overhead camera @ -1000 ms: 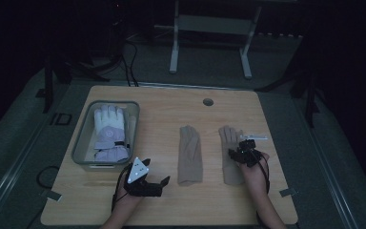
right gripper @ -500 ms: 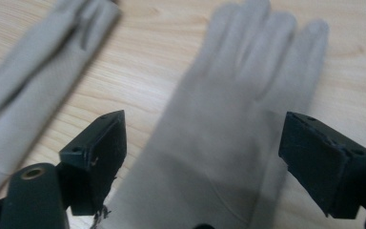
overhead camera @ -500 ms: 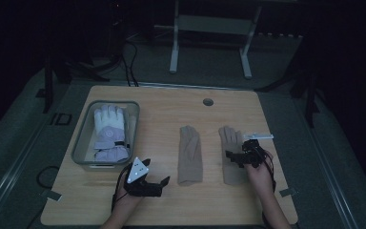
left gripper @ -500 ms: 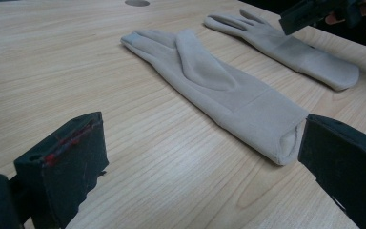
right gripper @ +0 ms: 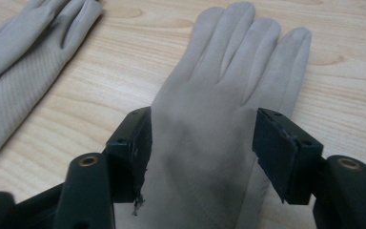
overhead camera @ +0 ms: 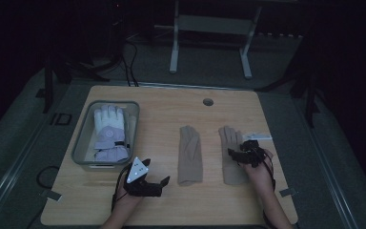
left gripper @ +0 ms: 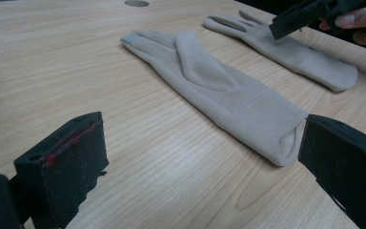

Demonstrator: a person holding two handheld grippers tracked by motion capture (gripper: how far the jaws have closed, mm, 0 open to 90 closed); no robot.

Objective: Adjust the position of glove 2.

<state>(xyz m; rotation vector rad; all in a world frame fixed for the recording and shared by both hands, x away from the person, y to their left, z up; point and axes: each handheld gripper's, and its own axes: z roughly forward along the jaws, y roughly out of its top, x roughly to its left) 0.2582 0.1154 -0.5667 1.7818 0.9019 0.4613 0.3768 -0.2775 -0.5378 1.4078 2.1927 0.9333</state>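
Right gripper [right gripper: 202, 157]: jaws straddle the palm of the right-hand beige fabric glove [right gripper: 228, 119] lying flat on the wooden table [overhead camera: 162, 109]; they have just been closing, pads not clearly pressing.
Left gripper [left gripper: 195, 167]: jaws wide apart, low over the table, at the cuff of the left-hand beige glove [left gripper: 209, 86].
High view adds: grey bin [overhead camera: 83, 143] holding white padded gloves [overhead camera: 108, 131].
Writing: none legible.

light: your high view is dim, surroundings near black | gripper views: brighter, sharp, soft shadows, no glare

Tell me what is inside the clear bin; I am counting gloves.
The clear bin holds a white and lavender padded glove lying on top. A second one may lie beneath; whatever is under it is covered.
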